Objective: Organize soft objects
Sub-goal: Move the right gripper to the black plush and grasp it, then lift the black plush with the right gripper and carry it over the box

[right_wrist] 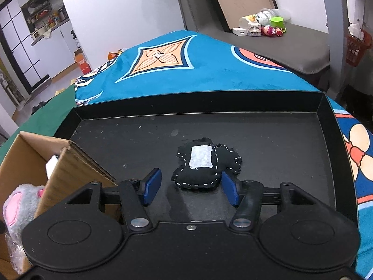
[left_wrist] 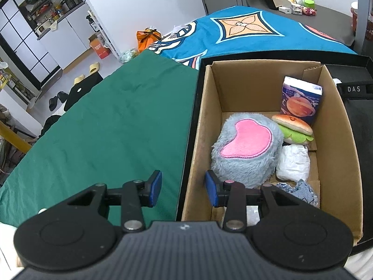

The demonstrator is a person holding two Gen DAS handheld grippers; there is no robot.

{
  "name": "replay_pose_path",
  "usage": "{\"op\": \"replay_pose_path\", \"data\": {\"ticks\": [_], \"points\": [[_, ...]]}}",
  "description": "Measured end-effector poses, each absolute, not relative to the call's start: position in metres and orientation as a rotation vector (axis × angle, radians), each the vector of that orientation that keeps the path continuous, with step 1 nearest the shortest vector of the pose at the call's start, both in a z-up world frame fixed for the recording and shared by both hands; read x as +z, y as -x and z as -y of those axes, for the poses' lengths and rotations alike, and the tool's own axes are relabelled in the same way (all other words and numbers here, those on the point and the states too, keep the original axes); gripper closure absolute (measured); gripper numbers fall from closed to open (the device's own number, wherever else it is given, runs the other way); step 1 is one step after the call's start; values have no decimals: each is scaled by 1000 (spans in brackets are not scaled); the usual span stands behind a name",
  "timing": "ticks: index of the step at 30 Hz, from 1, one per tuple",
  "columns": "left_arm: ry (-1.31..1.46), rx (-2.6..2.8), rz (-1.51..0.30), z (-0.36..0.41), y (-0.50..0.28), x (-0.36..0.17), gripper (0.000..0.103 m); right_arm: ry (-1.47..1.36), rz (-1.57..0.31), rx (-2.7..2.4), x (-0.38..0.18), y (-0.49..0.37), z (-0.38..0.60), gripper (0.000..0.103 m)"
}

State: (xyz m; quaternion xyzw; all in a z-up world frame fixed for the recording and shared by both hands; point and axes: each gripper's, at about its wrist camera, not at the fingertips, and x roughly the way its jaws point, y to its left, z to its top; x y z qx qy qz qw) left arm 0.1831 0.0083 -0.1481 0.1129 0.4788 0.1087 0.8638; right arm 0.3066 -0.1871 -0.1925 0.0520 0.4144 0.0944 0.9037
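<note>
A black stitched cushion [right_wrist: 202, 165] with a white patch lies on the floor of a black tray [right_wrist: 233, 126]. My right gripper [right_wrist: 190, 189] is open and low around its near end. The right pad [right_wrist: 229, 191] sits at the cushion's edge, and the left pad [right_wrist: 151, 186] is apart from it. In the left wrist view, a cardboard box [left_wrist: 242, 86] holds a grey plush with a pink patch [left_wrist: 244, 149], a burger toy [left_wrist: 292, 126], a tissue pack [left_wrist: 300, 100], a white crumpled bundle [left_wrist: 293, 162] and a blue cloth [left_wrist: 303, 191]. My left gripper [left_wrist: 184, 190] is open astride the box's left wall.
The box stands at the tray's left end. A green cloth [left_wrist: 105, 121] spreads to the left, and a blue patterned blanket [right_wrist: 186, 70] lies beyond. A black case marked DAS [left_wrist: 354, 89] sits right of the box. Small toys and cups [right_wrist: 263, 25] stand on a grey surface at the back.
</note>
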Motion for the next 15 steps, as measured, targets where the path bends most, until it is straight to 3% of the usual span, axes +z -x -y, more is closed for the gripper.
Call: {"op": "replay_pose_path", "data": {"ticks": [3, 4, 5, 15], "points": [[-231, 227, -1003, -10, -183, -148, 63, -92, -852, 185, -194, -308, 186, 60], [-229, 227, -1002, -10, -183, -147, 63, -76, -850, 185, -195, -307, 185, 74], [-228, 227, -1002, -11, -183, -147, 63, -57, -850, 190, -195, -307, 184, 80], [-235, 227, -995, -10, -183, -147, 63, -35, -865, 221, -190, -285, 198, 91]]}}
